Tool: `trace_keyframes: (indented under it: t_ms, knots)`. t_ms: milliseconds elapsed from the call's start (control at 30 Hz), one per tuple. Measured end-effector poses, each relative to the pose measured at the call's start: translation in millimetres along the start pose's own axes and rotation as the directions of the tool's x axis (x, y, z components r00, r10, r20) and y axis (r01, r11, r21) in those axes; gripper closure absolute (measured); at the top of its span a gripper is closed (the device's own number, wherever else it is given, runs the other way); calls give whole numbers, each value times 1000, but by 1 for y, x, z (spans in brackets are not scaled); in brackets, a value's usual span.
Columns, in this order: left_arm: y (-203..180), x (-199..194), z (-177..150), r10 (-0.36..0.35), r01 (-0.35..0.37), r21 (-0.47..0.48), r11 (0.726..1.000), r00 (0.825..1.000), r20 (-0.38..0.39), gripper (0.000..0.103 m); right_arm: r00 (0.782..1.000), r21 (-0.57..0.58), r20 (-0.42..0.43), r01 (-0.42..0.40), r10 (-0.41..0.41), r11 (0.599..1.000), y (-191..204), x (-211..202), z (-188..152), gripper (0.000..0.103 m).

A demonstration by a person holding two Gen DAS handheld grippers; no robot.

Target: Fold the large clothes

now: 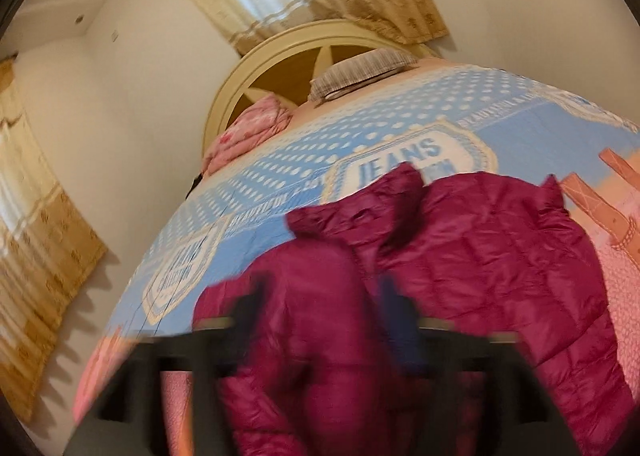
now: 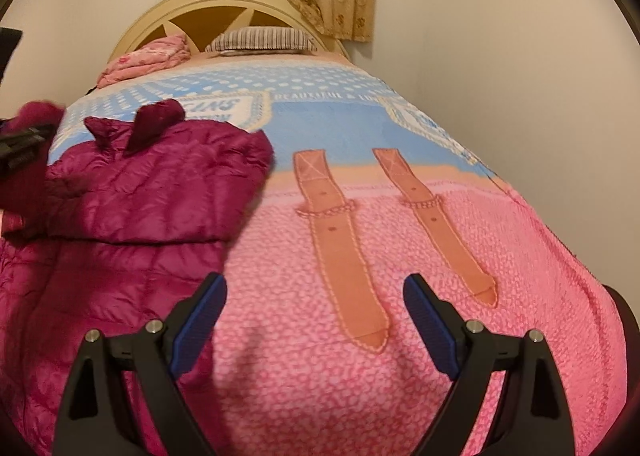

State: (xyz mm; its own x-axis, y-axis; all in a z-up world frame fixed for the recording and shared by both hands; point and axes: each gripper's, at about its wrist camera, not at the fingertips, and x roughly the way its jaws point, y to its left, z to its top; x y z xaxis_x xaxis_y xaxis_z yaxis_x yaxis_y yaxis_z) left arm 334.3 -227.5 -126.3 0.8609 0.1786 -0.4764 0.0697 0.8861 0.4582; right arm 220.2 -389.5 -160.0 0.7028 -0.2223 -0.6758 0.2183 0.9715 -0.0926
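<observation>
We have the magenta puffer jacket [image 2: 132, 192] lying rumpled on the bedspread [image 2: 320, 356], filling the left half of the right wrist view, its collar poking up at upper left. Our right gripper [image 2: 316, 320] stands with jaws apart over bare pink cover at lower centre, holding nothing. Our left gripper [image 1: 320, 320], badly blurred, also looks apart above a sleeve. The slick, puffy fabric may spring back or slide, and a blurred, hasty reach could pinch the bedspread along with it.

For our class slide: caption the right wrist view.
Open right gripper hovers above the pink bedspread, beside a magenta puffer jacket.
</observation>
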Motion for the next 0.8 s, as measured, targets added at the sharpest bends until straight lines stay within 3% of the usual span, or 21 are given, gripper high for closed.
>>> trace_keyframes:
  t_ms: [33,100,233,400,567,767,800]
  knots:
    - [-5,-4,1,8,-8,-1,1000,1000,27,6,1000,7,-6,-2,2,1000,-2,2,0,11]
    - [-7,-10,2,3,-3,3,1000,998,67,6,1000,11,-12,-6,6,1000,-3,4,2,11]
    - [14,-4,0,4,-3,-31,1000,998,63,6,999,14,-12,-48,49,999,6,5,14,11]
    - [75,38,-23,70,-76,-117,990,996,-57,6,988,-9,1,-156,156,988,44,7,38,11]
    - [121,71,-55,48,-86,-210,974,982,-181,6,969,-55,-13,-246,246,968,103,17,61,11]
    - [144,88,-88,46,-102,-237,966,972,-231,6,952,-94,-72,-303,297,948,158,40,64,12]
    - [146,91,-90,43,-103,-244,964,970,-239,6,950,-99,-89,-309,301,946,165,46,63,17]
